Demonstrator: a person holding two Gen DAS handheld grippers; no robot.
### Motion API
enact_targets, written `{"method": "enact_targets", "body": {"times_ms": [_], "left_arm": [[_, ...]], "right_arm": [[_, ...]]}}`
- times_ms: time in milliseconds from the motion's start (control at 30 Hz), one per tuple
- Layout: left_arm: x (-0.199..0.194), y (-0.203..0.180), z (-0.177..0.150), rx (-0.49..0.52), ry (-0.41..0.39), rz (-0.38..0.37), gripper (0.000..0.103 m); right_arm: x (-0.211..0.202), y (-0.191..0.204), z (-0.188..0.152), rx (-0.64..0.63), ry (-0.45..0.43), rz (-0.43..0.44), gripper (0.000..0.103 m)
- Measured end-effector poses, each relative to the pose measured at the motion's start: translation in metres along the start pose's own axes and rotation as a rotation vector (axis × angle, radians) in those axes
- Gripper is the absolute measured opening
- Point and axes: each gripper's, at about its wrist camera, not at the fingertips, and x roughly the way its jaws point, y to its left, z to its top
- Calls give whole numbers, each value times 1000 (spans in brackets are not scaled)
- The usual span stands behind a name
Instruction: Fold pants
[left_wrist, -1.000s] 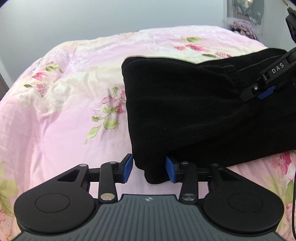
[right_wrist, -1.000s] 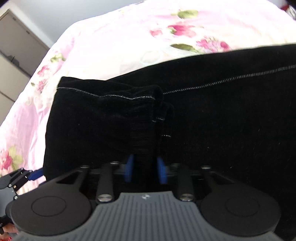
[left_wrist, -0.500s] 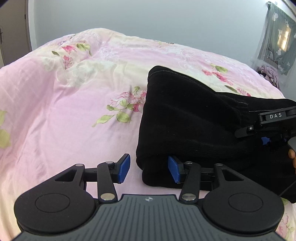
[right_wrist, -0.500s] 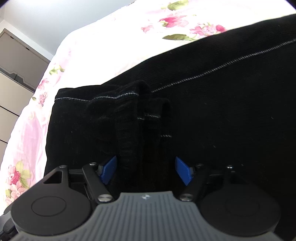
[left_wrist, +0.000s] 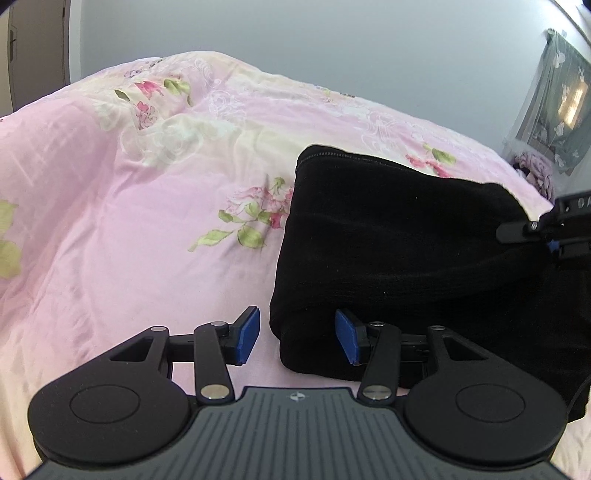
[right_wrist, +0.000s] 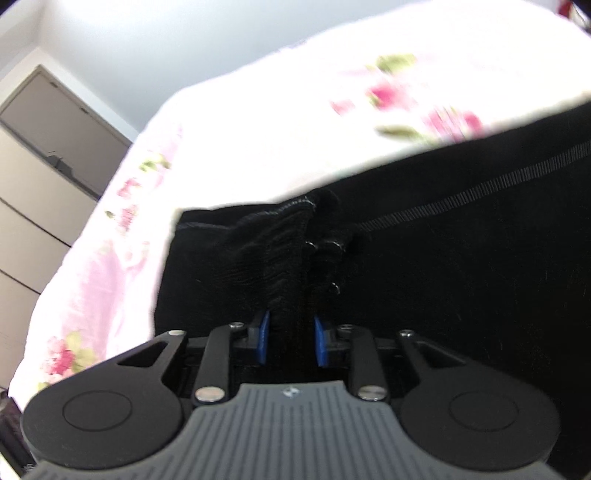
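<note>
Black pants (left_wrist: 388, 240) lie folded on a pink floral bedspread (left_wrist: 129, 221). My left gripper (left_wrist: 297, 336) is open at their near left corner; the right pad rests against the cloth and the left pad stands clear of it over the bedspread. In the right wrist view the jaws of my right gripper (right_wrist: 291, 338) are closing on a bunched ridge of the pants (right_wrist: 461, 277), and both blue pads press on that fabric. The right gripper (left_wrist: 546, 232) also shows at the far right of the left wrist view, holding up the pants' edge.
The bedspread (right_wrist: 258, 147) stretches wide to the left and behind the pants. Beyond the bed stand a drawer cabinet (right_wrist: 37, 184) on the left, a door (left_wrist: 33, 48), a dark curtain (left_wrist: 561, 107) and a purple cloth pile (left_wrist: 535, 170).
The right gripper opened wide, then closed again on the bunched fabric and rose a little. The left gripper rolled in place, its jaws staying apart around the pants' corner.
</note>
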Motion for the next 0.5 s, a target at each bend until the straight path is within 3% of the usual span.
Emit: {"method": "enact_targets", "body": {"times_ms": [133, 267, 500], "left_arm": [[-19, 2, 12, -44, -35, -55, 56], [-37, 5, 34, -84, -88, -113, 56], [-5, -25, 67, 1, -16, -130, 48]], "right_arm": [[-34, 21, 21, -47, -49, -7, 19], [-64, 19, 34, -76, -72, -33, 19], [-53, -57, 14, 46, -6, -157, 19]]}}
